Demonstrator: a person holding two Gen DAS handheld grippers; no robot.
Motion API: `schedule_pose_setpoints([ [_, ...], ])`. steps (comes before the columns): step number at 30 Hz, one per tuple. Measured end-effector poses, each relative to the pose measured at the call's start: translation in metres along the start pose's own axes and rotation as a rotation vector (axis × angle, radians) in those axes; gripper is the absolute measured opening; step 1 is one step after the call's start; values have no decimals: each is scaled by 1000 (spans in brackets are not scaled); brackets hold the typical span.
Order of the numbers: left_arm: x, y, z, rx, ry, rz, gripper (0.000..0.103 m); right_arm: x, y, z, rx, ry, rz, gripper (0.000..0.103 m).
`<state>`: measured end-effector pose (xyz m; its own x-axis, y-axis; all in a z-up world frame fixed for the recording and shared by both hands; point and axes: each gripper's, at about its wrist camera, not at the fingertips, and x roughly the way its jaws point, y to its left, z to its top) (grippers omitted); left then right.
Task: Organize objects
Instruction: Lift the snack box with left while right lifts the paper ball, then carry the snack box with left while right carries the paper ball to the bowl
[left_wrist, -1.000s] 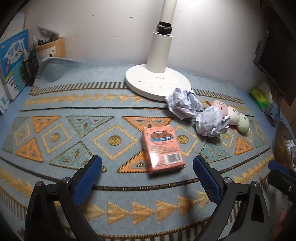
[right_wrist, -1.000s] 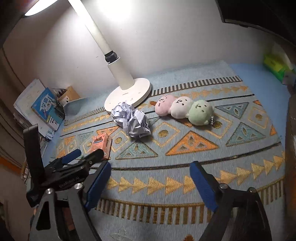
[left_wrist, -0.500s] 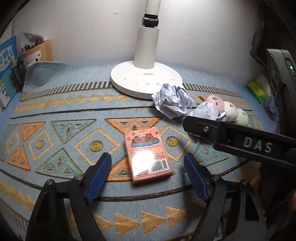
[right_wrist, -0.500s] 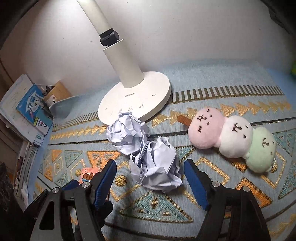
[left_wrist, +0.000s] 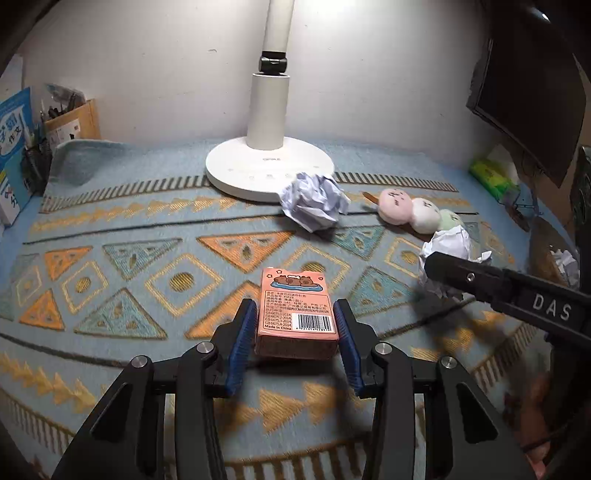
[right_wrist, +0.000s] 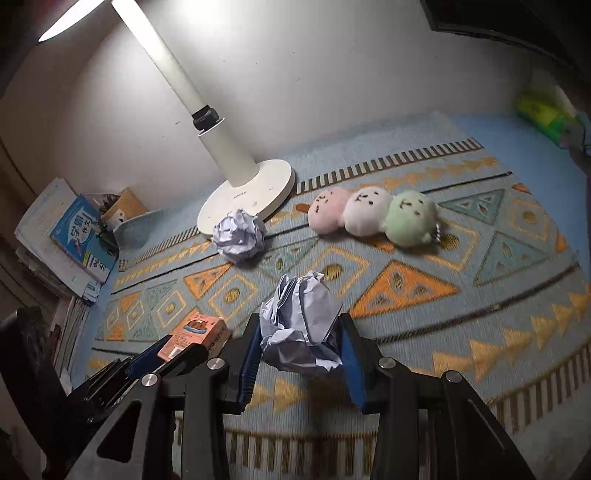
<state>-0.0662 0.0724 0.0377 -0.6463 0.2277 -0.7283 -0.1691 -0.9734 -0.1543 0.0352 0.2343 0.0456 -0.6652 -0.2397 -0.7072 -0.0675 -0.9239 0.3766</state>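
Note:
My left gripper (left_wrist: 295, 332) is shut on a pink card box (left_wrist: 295, 310) with a barcode, held just above the patterned mat (left_wrist: 110, 288). My right gripper (right_wrist: 299, 350) is shut on a crumpled paper ball (right_wrist: 299, 325), lifted off the mat; this ball also shows in the left wrist view (left_wrist: 448, 247). A second crumpled paper ball (left_wrist: 314, 201) lies by the lamp base, also in the right wrist view (right_wrist: 240, 240). A plush of three round heads, pink, white and green (right_wrist: 373, 214), lies at the right of the lamp. The pink box shows at the lower left of the right wrist view (right_wrist: 199, 332).
A white desk lamp (left_wrist: 269, 166) stands at the back middle. Books and a pen holder (left_wrist: 22, 147) line the left edge. A green packet (left_wrist: 495, 177) and a dark monitor (left_wrist: 528, 92) are at the right. A basket holding crumpled paper (left_wrist: 554, 258) sits at the far right.
Both grippers have closed: the left on the pink box, the right on the nearer paper ball. The right gripper has pulled that ball away from the other one and raised it.

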Motion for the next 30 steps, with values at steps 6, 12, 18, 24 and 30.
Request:
schedule_pose_setpoints([
  [6,-45,-24,-46,-21,-23,1,39,-48,16,-49,-108,-44,-73,39],
  [12,-57,-37,-78,-42,8,19,39,-57,17,-73,-120,-25,-85,39],
  [18,-62,-47,-91,-14,19,23,39,-64,7,-85,-101,-24,-83,39],
  [24,-65,-51,-99,-13,-18,46,39,-67,0,-96,-102,-79,-172,39],
  [30,-74,-59,-93,3,-46,43,39,-88,9,-89,-132,-142,-190,39],
])
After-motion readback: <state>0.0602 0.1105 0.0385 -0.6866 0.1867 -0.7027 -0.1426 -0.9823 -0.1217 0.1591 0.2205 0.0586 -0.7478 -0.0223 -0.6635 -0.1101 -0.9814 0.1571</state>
